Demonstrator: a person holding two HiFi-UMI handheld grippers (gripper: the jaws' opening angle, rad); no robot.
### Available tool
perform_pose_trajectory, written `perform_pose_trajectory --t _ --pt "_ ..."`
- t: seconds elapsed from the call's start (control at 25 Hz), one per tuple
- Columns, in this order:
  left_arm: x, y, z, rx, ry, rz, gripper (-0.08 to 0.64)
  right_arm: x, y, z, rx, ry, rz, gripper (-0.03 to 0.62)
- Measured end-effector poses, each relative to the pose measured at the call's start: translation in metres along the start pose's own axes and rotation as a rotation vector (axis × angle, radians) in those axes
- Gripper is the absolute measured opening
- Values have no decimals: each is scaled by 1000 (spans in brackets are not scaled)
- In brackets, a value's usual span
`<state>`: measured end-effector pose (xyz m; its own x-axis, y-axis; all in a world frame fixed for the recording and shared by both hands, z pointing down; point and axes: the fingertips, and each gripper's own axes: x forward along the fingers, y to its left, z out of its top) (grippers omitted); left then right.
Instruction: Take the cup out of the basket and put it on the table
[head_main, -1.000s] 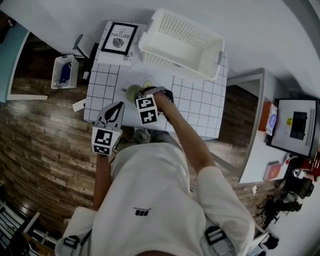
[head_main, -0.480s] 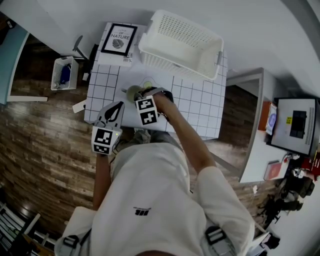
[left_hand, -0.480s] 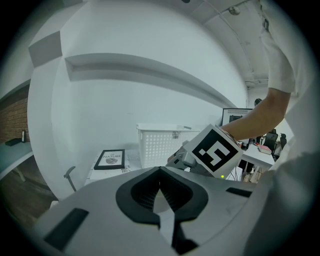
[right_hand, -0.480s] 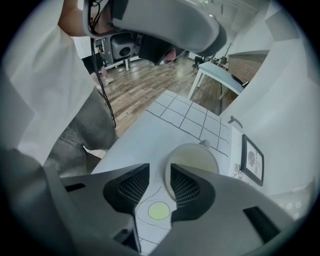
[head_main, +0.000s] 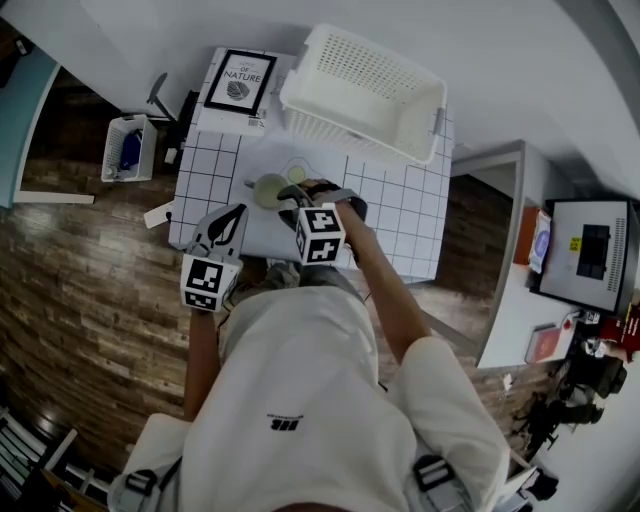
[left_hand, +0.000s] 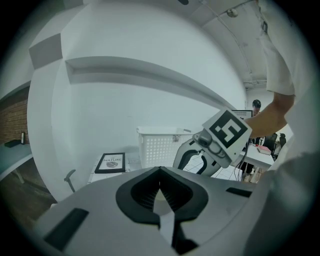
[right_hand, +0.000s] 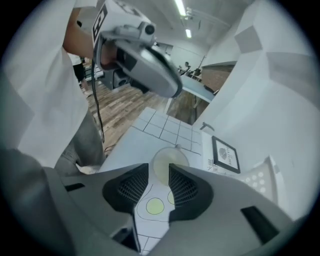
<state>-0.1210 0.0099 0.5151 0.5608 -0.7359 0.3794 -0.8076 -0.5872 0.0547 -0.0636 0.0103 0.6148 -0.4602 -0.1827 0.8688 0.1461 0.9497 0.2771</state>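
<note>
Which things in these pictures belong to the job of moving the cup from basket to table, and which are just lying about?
Belong to the job:
cup, standing on the table
white basket
right gripper, jaws opening, not pressing the cup

Just lying about:
framed print
small bin beside the table
monitor
left gripper, idle

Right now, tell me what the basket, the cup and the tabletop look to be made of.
Basket: white moulded plastic, matte; its walls are a grid of small regular holes.
Cup: pale yellow-green, smooth, evenly coloured; plastic or glazed ceramic, I cannot tell.
Tabletop: white, smooth, with thin dark grid lines; perhaps laminate or a printed mat.
</note>
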Motion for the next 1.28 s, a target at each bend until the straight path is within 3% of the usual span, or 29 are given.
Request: perform_pose_trajectory --t 0.08,0.16,0.28,0.48,0.68,0.84,1.28 --pt "-1 1 4 8 -8 -2 9 -21 -11 11 75 -79 -78 117" --pt "-2 1 11 11 -22 -6 9 -44 -23 24 175 -173 -161 46" --pt "-9 2 29 6 -69 -19 9 -78 -39 43 323 -326 -245 21" --pt "-28 -4 74 31 -200 -58 9 -141 -59 74 550 -616 -324 14" --pt "-42 -12 105 45 -282 -92 8 -181 -64 85 681 -825 -378 12" --pt "-44 -16 113 61 -301 -110 8 -189 -61 84 717 -870 -389 12" --pt "-37 -18 108 87 -294 -138 8 -188 -62 73 712 -845 -421 12"
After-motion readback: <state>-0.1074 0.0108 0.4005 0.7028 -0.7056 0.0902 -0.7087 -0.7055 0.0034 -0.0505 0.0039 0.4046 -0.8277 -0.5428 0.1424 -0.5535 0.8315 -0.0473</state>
